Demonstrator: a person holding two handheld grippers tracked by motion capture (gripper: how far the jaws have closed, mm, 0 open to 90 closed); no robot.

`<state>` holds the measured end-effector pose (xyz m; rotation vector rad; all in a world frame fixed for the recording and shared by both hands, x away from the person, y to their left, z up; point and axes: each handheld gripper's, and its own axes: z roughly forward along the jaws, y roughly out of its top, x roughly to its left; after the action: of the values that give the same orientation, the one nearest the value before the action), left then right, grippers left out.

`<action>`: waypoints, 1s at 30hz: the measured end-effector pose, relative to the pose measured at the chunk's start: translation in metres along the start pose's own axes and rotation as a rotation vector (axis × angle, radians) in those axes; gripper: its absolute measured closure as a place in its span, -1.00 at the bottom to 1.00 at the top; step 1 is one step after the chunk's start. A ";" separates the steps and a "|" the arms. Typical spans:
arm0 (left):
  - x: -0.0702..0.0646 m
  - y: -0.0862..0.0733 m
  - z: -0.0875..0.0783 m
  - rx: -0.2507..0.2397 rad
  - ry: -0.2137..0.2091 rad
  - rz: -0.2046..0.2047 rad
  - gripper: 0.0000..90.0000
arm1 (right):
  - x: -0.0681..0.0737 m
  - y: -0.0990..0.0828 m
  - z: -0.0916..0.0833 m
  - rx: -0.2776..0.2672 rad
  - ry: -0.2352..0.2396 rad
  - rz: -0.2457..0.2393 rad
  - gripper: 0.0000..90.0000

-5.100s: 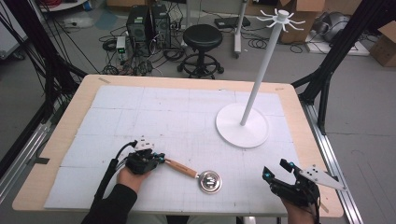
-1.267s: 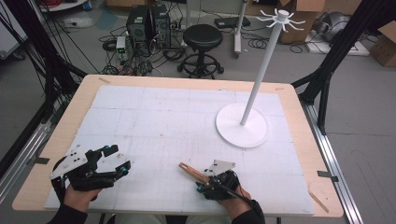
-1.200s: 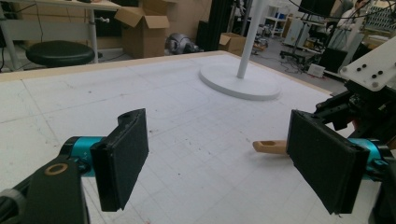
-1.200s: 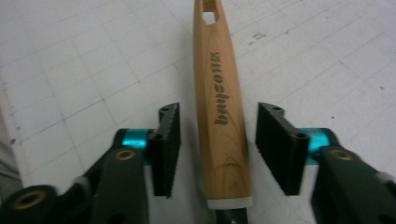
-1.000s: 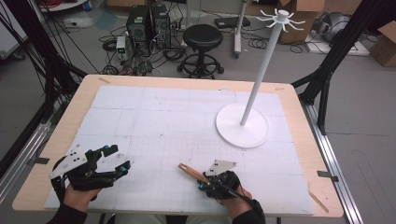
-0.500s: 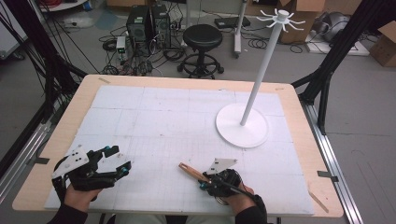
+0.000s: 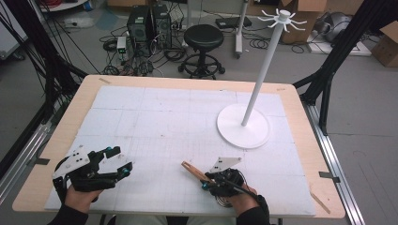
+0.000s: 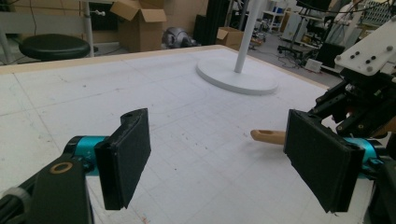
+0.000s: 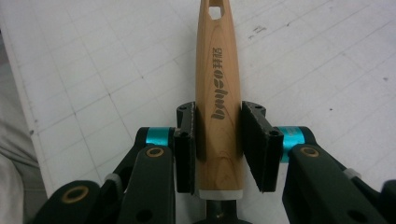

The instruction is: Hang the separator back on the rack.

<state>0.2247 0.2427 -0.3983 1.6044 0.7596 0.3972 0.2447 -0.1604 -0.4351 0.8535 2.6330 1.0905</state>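
Since five seconds back, the wooden-handled utensil (image 7: pixel 195 171) has changed hands: the left tool (image 7: pixel 118 161) has let it go and pulled back to the near left corner of the tabletop (image 7: pixel 187 84), where it now hangs open with nothing between its pads, while the right tool (image 9: pixel 218 140) has come in from the right edge and its jaws have just been closing on the handle. In the right gripper view both pads (image 9: pixel 252 140) press the sides of the wooden handle (image 9: pixel 218 84), low down near the metal collar, with the hanging hole far out ahead.

The risk, as I judge it, lies in that grip. The handle tapers and looks smooth, so it could slide or swivel between the flat pads once lifted, the heavier metal end dragging it down. The white stand (image 7: pixel 263 75) sits well apart across the tabletop; a turned handle would make threading the small hole onto a thin hook hard, and a knock might rock the stand.
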 end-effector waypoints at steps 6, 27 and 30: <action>-0.001 0.000 0.001 -0.001 -0.009 0.002 -0.48 | -0.002 0.000 -0.006 -0.030 0.019 0.020 0.50; -0.001 0.001 0.000 0.002 -0.004 0.002 -0.48 | -0.001 0.001 -0.003 0.075 -0.025 -0.058 0.43; -0.001 0.001 0.000 -0.001 -0.004 0.001 -0.48 | 0.001 0.001 -0.002 0.088 -0.048 -0.085 0.22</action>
<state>0.2244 0.2422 -0.3972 1.6039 0.7558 0.3947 0.2438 -0.1610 -0.4327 0.7661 2.6673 0.9286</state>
